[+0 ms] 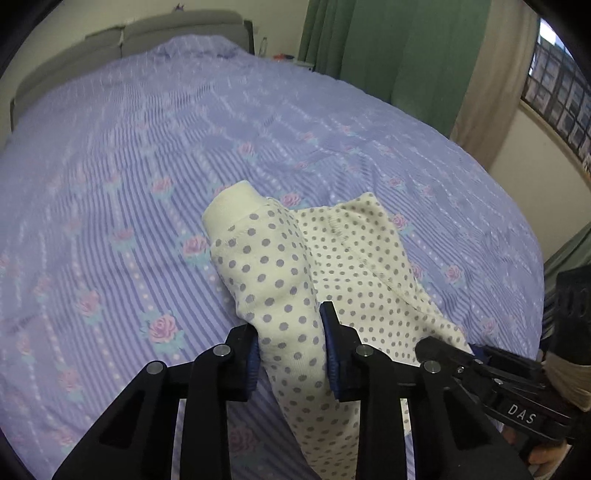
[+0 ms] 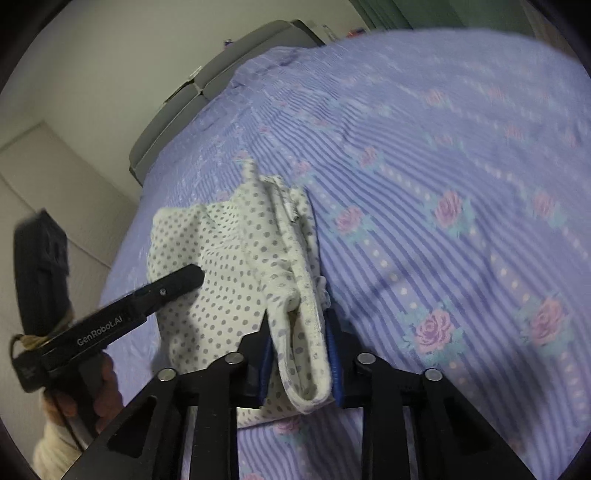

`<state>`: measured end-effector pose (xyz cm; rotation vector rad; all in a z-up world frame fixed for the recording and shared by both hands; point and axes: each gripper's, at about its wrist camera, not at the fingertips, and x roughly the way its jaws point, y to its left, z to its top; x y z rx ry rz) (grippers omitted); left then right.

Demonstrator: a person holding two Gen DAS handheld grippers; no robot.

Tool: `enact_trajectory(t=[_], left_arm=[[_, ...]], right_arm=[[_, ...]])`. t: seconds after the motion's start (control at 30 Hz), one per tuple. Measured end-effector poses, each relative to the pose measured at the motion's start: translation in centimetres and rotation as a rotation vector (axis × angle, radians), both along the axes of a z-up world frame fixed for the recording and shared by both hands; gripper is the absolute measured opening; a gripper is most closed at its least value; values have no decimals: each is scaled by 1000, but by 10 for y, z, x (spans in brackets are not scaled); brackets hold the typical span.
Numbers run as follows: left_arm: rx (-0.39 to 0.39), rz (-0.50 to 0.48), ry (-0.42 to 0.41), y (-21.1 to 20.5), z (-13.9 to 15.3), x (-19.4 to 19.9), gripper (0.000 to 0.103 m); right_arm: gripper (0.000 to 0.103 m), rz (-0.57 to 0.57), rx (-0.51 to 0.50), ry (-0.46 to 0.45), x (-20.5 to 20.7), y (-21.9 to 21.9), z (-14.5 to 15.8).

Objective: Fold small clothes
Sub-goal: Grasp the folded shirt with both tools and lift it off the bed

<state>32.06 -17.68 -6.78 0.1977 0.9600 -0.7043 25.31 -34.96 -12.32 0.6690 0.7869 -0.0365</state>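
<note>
Dotted cloth first: a small cream garment [image 1: 295, 266] with grey spots, likely a child's trousers, lies low in the middle of both views on the bed [image 1: 147, 147], one plain ribbed cuff [image 1: 231, 208] pointing toward the headboard [image 1: 177, 29] at the upper left of the left wrist view. It looks light, soft and limp, so it should sag wherever it is not supported and slide easily over the sheet. My guess is the thick hems and the doubled waistband make the surest places to take hold, since a single layer would slip out.

Both tools have it already. The left gripper [image 1: 290, 354] has its blue pads pressed on one trouser leg near the bottom centre of its own view. The right gripper [image 2: 301, 362] is pinching a folded band of the same garment [image 2: 236, 258], bunched between its pads at bottom centre of the right wrist view. No earlier picture is given to compare.

Around that, the bed wears a lilac striped sheet with pink roses. Green curtains [image 1: 388, 44] hang at the upper right, a barred window [image 1: 561, 92] beside them.

Writing: "DAS" shows on the right gripper's side bar at lower right of the left view; "GenRobot.AI" reads on the left gripper's bar at lower left of the right view, with a hand [image 2: 99, 391] under it.
</note>
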Motion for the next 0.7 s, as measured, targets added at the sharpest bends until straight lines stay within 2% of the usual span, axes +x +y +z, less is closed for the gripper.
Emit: enact_trajectory(t=[0.13,0.37,0.7], left_arm=[[-4,1,-53,7,20,-15,28],[-22,18,-138,36,63,-46,28],[-39,96,-284,96,128,-104,28]], right_arm=[[23,18,-58,-27,-7,8,22],[23,55,-94,-103,-29,23,58],[23,143,-146,-225,-66,71,115]])
